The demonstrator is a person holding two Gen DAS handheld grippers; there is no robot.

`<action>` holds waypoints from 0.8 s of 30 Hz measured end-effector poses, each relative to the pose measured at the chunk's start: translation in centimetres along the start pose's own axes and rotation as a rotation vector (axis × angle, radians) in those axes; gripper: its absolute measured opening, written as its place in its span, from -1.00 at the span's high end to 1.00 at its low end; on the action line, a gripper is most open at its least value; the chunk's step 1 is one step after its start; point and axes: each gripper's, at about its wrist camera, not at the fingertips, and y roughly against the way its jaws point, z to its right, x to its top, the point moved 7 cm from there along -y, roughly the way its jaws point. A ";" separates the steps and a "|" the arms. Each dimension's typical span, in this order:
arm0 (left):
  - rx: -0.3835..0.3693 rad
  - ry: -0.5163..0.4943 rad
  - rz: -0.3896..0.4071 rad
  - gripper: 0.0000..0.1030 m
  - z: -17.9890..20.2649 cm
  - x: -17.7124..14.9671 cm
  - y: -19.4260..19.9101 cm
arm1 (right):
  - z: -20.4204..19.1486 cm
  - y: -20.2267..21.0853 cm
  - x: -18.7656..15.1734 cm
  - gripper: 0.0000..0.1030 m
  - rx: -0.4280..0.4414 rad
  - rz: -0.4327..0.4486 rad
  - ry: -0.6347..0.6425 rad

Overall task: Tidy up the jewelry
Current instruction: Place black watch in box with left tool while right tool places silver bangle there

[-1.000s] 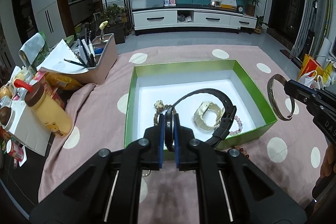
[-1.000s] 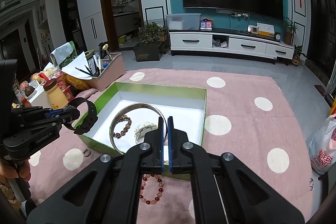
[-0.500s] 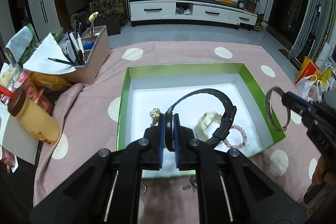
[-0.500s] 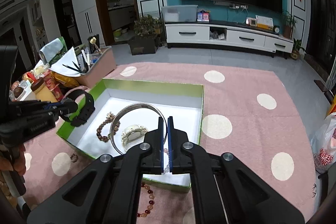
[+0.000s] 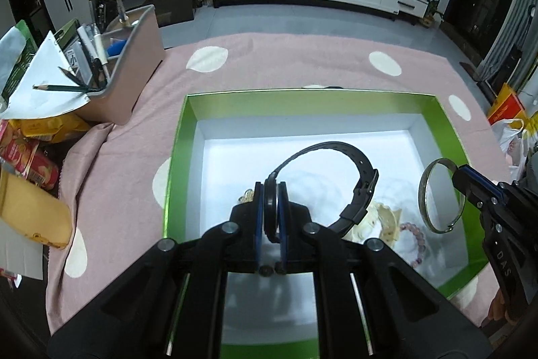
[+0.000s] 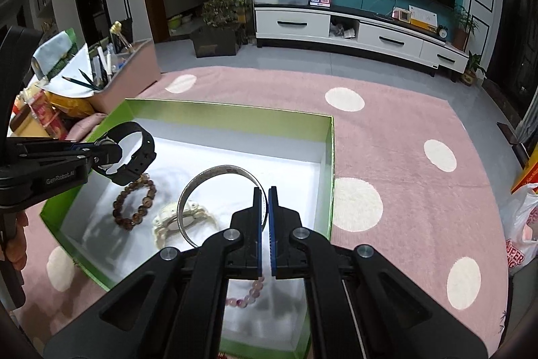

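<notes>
A green box (image 5: pixel 452 130) (image 6: pixel 331 157) with a white floor lies on the pink dotted rug. My left gripper (image 5: pixel 270 190) (image 6: pixel 112 155) is shut on a black watch (image 5: pixel 364 187) (image 6: pixel 143 153) and holds it over the box. My right gripper (image 6: pixel 264 194) (image 5: pixel 462 177) is shut on a silver bangle (image 6: pixel 188 194) (image 5: pixel 424 190) above the box's right part. In the box lie a brown bead bracelet (image 6: pixel 134 207), a cream watch (image 6: pixel 168 222) (image 5: pixel 383 219) and a pink bead bracelet (image 6: pixel 247 296) (image 5: pixel 418 241).
A beige organizer (image 5: pixel 134 69) with pens stands at the left beyond the box, with snack packets (image 5: pixel 30 150) and a yellow bottle (image 5: pixel 30 211) beside it. A plastic bag (image 6: pixel 523 238) lies off the rug at the right.
Both grippers have moved forward over the box with their loads. The black watch and silver bangle now hang above the white floor instead of the front rim.
</notes>
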 end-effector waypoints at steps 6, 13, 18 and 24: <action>0.012 -0.008 -0.037 0.85 0.4 0.4 -2.0 | 0.3 -1.5 0.2 0.95 -0.020 -0.023 0.000; 0.018 -0.004 -0.063 0.82 1.0 0.7 -3.5 | 0.4 -2.8 0.2 0.92 -0.047 -0.044 0.009; 0.021 -0.005 -0.050 0.59 1.2 0.8 -3.4 | 0.9 -2.8 0.2 0.70 -0.050 -0.029 -0.022; 0.022 -0.003 0.011 0.06 0.6 1.5 -1.2 | 2.1 -0.5 0.6 0.59 -0.018 0.026 -0.068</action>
